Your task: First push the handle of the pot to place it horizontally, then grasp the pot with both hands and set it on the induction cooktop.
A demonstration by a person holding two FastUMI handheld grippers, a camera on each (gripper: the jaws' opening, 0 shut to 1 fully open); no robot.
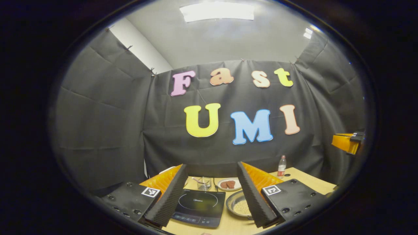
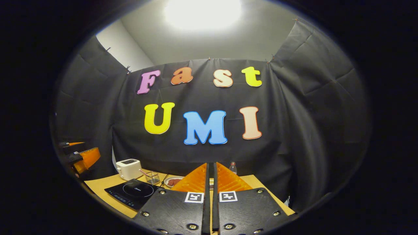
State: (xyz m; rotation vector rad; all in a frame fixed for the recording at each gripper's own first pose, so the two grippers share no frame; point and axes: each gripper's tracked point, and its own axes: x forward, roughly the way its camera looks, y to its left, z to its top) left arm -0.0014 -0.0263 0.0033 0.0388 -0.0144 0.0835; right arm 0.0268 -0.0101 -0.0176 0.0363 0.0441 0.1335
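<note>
Pot sits on the table just right of the cooktop, behind your left gripper's right finger, so its handle is hidden and you cannot tell its direction. Your left gripper hovers above the table with fingers spread wide, framing cooktop and pot, probably ready for the two-handed lift. Your right gripper is held level and high, well off to the right, fingers nearly together with nothing between them, which suits pushing the handle.
</note>
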